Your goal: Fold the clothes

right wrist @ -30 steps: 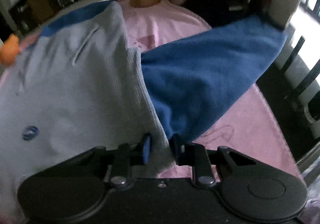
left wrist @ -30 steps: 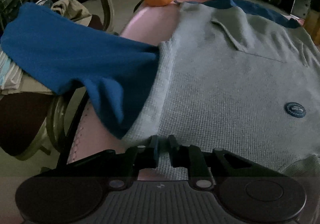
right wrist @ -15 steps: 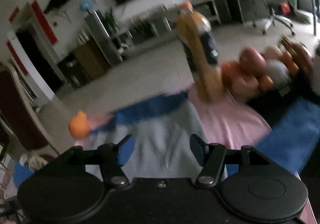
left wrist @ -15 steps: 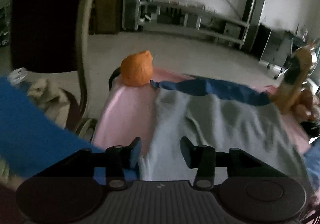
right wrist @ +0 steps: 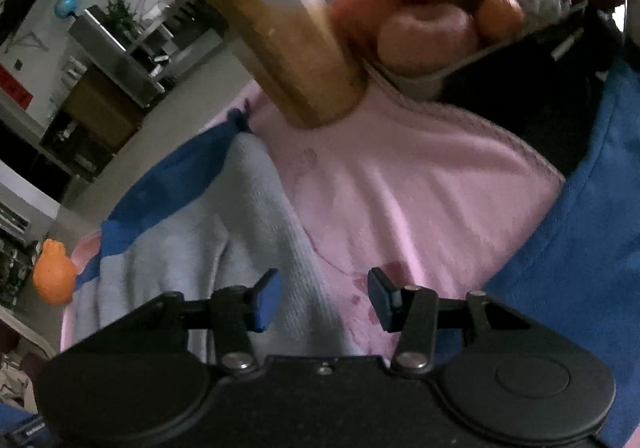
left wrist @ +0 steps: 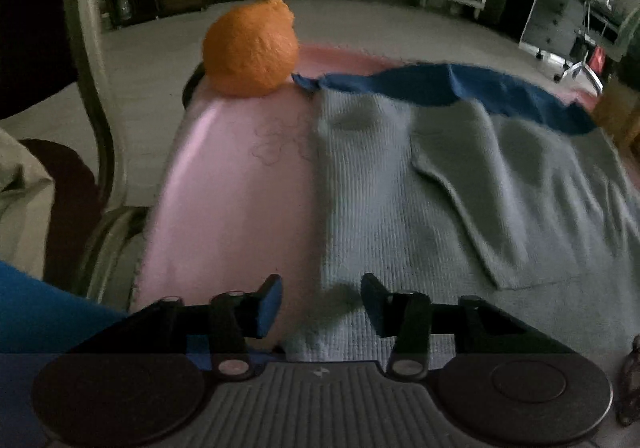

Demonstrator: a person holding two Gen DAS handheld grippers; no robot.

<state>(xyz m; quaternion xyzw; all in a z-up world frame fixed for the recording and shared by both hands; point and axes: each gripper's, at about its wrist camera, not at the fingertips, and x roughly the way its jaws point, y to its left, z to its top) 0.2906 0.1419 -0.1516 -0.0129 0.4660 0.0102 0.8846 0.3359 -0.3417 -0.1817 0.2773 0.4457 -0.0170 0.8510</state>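
On pink cloth [left wrist: 232, 207], grey shirt [left wrist: 400, 207] lay flat, blue collar [left wrist: 460, 87] beside orange [left wrist: 250, 47]. Hem edges dropped a second ago; now up near the shoulders. Left gripper [left wrist: 321, 300] and right gripper [right wrist: 323, 298] closing, both still empty. No readable writing anywhere.

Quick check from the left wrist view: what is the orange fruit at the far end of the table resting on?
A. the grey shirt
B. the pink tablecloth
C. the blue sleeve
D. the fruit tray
B. The orange fruit sits on the pink tablecloth, just beside the blue collar of the grey shirt, not on the garment.
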